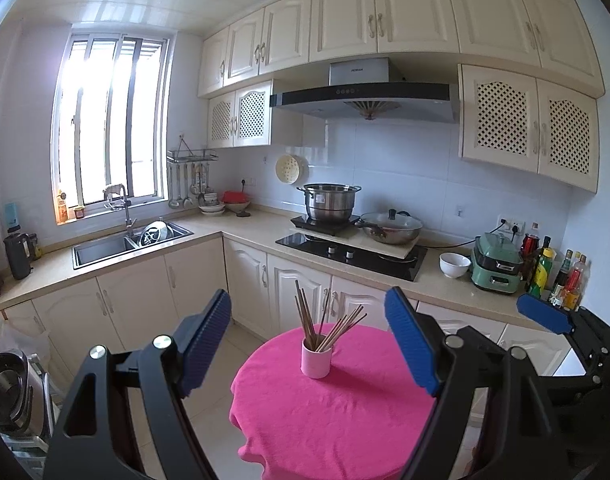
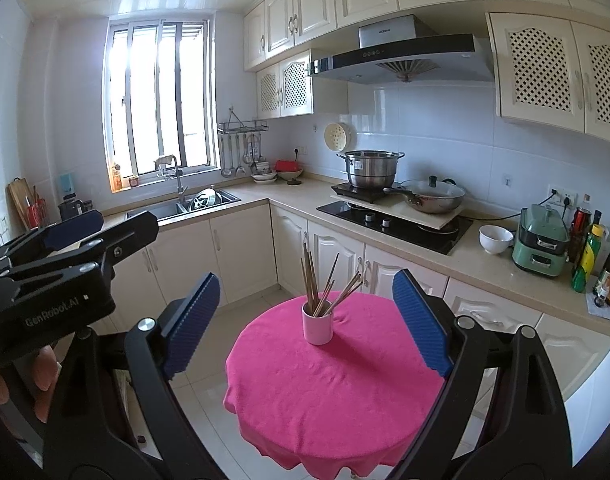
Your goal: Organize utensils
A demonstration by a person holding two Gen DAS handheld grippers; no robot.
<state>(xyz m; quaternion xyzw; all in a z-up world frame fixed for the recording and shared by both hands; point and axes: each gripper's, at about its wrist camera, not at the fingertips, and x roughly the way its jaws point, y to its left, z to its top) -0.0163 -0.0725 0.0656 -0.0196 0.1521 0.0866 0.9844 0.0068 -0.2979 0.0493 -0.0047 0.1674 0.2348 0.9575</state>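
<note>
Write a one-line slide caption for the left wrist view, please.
Open left gripper faces a cup of chopsticks on a pink table.

A cup [image 1: 315,360] stands near the far edge of the round tabletop [image 1: 345,412], with chopsticks [image 1: 325,326] upright in it. Behind the tabletop runs a counter [image 1: 257,232]: a sink [image 1: 105,248] at its left, a stove [image 1: 353,254] with a pot [image 1: 331,202] and pan [image 1: 391,229] in the middle, a bowl [image 1: 455,265] and bottles [image 1: 561,276] toward its right end
</note>
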